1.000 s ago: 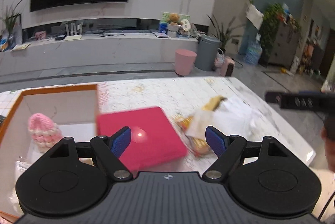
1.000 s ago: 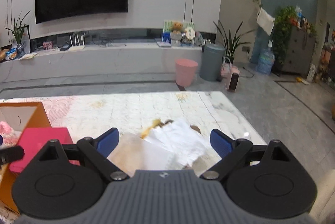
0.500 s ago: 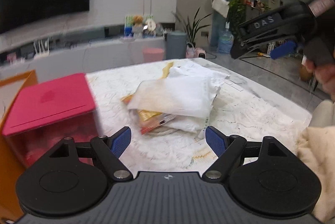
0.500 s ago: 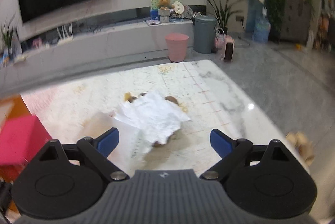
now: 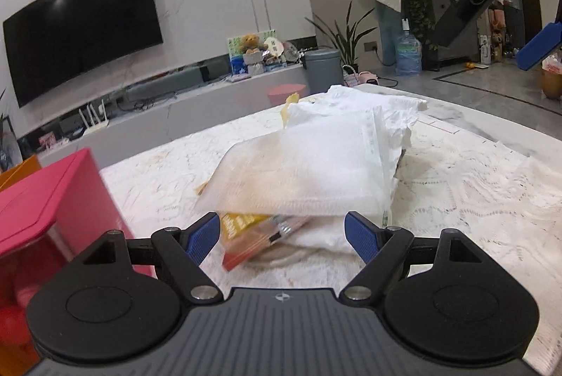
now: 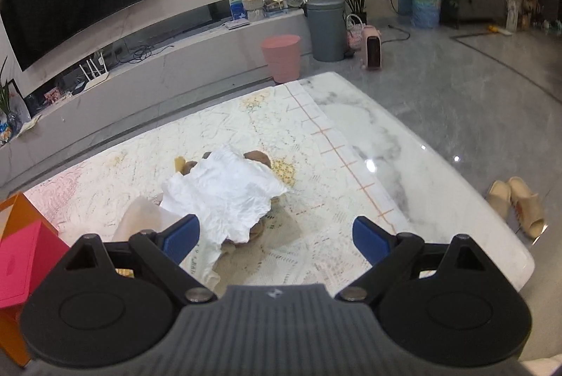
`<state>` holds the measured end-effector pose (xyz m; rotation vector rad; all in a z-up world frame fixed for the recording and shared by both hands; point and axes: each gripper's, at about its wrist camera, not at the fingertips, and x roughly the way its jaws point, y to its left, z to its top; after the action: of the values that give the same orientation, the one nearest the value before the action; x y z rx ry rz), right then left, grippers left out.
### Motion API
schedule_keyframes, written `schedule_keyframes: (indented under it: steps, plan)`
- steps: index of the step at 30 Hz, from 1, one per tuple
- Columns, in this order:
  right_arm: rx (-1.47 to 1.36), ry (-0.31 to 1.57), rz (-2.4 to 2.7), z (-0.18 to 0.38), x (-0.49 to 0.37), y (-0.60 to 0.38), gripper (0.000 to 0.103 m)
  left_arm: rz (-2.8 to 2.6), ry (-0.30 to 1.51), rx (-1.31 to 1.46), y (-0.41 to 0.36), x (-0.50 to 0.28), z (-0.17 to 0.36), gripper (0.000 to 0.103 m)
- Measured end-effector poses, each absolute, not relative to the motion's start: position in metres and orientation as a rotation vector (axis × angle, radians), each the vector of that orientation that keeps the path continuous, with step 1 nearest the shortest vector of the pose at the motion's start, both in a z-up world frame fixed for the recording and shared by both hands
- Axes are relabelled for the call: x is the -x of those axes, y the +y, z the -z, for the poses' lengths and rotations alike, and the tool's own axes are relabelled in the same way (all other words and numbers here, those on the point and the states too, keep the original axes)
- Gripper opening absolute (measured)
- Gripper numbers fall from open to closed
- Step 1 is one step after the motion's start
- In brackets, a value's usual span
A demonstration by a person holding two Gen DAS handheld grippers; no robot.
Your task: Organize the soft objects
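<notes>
Hovering with left claw (image 5: pixel 282 235) spread wide, low before white cloth pile (image 5: pixel 316 165) lying on worktop (image 5: pixel 474 186); right claw (image 6: pixel 275 237) gaping too, above the pile, pinching nothing.

Cloth pile (image 5: pixel 316 165) mid-table (image 6: pixel 368 137); box (image 5: pixel 45 193) left.

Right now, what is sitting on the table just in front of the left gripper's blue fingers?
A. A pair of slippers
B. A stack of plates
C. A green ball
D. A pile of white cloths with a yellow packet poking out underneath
D. In the left wrist view the open left gripper faces a pile of white cloths lying on the table, with a yellow packet sticking out from under it.
</notes>
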<state>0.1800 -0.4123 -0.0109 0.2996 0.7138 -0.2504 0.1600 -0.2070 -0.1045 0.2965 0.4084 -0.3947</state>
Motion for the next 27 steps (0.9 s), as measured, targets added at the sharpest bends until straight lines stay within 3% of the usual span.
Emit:
schedule_keyframes:
  steps: [7, 13, 15, 17, 19, 21, 23, 27]
  plan:
    - [-0.313, 0.745, 0.245, 0.021, -0.19, -0.411, 0.092, 0.401, 0.41, -0.405, -0.223, -0.176, 0.115, 0.091]
    - [-0.308, 0.739, 0.232, 0.019, -0.19, -0.41, 0.092, 0.414, 0.302, -0.517, -0.232, -0.165, 0.116, 0.088]
    - [-0.321, 0.736, 0.237, 0.019, -0.19, -0.413, 0.092, 0.429, 0.319, -0.503, -0.235, -0.168, 0.114, 0.079]
    - [-0.331, 0.735, 0.245, 0.02, -0.189, -0.414, 0.092, 0.423, 0.347, -0.45, -0.234, -0.172, 0.109, 0.052]
    - [-0.332, 0.733, 0.255, 0.02, -0.187, -0.416, 0.092, 0.47, 0.402, -0.371, -0.231, -0.178, 0.103, 0.032]
    - [-0.331, 0.733, 0.259, 0.021, -0.187, -0.418, 0.092, 0.492, 0.444, -0.291, -0.225, -0.182, 0.099, 0.022]
    - [-0.337, 0.736, 0.269, 0.023, -0.186, -0.421, 0.092, 0.509, 0.464, -0.253, -0.217, -0.181, 0.092, 0.0]
    - [-0.369, 0.731, 0.275, 0.024, -0.183, -0.427, 0.092, 0.535, 0.453, -0.199, -0.198, -0.161, 0.066, 0.001]
